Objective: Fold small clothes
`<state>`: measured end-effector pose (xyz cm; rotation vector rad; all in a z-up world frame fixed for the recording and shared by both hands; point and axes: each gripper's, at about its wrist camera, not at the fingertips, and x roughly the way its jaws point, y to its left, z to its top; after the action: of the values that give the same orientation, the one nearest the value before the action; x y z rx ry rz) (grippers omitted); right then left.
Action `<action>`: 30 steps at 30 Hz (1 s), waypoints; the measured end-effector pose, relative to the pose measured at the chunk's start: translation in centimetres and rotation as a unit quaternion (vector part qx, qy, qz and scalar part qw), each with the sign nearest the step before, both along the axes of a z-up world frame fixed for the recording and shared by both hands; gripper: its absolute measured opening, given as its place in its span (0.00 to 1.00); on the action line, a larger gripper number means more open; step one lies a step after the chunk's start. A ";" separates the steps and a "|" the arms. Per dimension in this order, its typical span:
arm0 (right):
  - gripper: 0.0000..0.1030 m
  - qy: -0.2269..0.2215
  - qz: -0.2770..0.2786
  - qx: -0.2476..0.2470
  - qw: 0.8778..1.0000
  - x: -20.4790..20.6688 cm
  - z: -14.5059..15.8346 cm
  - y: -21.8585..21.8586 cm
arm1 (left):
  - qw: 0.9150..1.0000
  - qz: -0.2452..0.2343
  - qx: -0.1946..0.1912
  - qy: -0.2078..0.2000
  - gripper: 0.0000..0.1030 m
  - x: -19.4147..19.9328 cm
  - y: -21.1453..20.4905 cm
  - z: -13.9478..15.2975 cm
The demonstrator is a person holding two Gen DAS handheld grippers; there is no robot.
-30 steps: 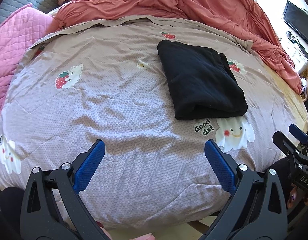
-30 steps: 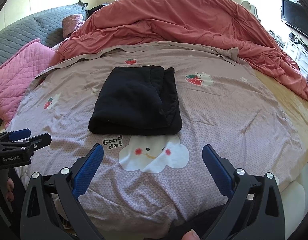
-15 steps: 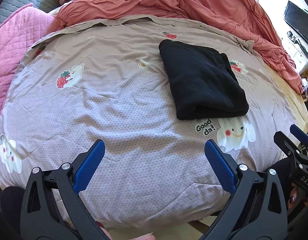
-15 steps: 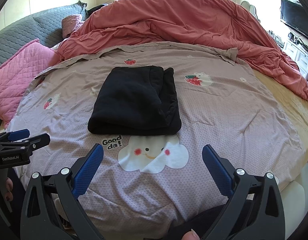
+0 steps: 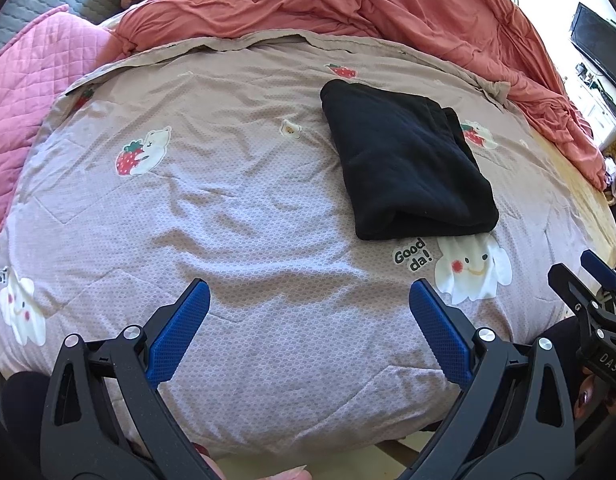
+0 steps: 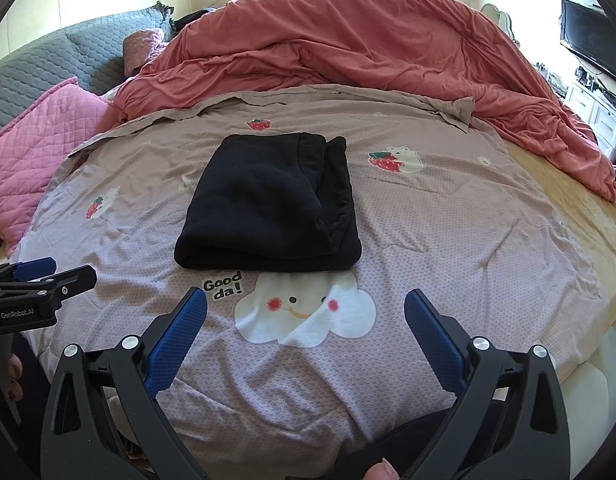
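black garment [image 6: 268,208] sits folded mid-bed [image 6: 447,240], at twelve o'clock from the right gripper [image 6: 306,316]. left gripper [image 5: 306,308] too has fingers spread, holding nothing. best move: leave it, edges look squared.

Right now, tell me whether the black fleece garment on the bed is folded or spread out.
Folded. The black fleece garment lies as a compact rectangle with layered edges along its right side and a rounded fold at its near edge.

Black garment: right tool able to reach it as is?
Probably yes. The right tool is open and faces the black garment across bare quilt; nothing lies between them, and the left tool sits off to the side.
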<state>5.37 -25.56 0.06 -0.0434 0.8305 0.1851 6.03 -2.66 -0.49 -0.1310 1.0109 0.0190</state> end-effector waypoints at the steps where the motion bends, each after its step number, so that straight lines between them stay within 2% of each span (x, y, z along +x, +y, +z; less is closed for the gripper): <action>1: 0.96 0.000 0.000 0.000 1.000 0.0 0.0 0.0 | 1.000 0.000 -0.001 0.000 0.91 0.0 0.0 0.0; 17: 0.96 -0.002 -0.003 0.000 1.000 0.2 0.2 -0.3 | 1.000 -0.006 0.004 0.001 0.91 0.0 0.2 0.2; 21: 0.96 -0.003 -0.018 0.026 1.000 0.3 1.3 -1.9 | 1.000 -0.009 0.008 0.006 0.91 0.0 0.6 0.4; 23: 0.96 -0.008 -0.038 0.046 0.998 0.2 2.4 -3.8 | 1.000 -0.007 -0.001 -0.002 0.91 0.1 1.7 0.7; 25: 0.96 -0.030 -0.089 0.057 0.994 0.0 3.8 -7.8 | 1.000 0.016 -0.023 -0.011 0.91 0.4 4.3 1.2; 27: 0.96 -0.054 -0.155 0.049 0.985 -0.5 4.4 -12.4 | 0.997 0.064 -0.042 -0.017 0.91 1.1 8.6 1.3; 29: 0.96 -0.066 -0.240 0.042 0.968 -1.2 4.0 -18.1 | 0.992 0.118 -0.035 -0.011 0.91 1.8 13.1 0.9; 30: 0.96 -0.066 -0.297 0.036 0.952 -1.8 3.0 -22.0 | 0.989 0.142 -0.027 -0.009 0.91 2.0 14.9 0.7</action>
<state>3.57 -47.53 3.08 0.2601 0.6713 -0.3535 8.04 12.28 0.20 -0.3244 0.9688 0.2500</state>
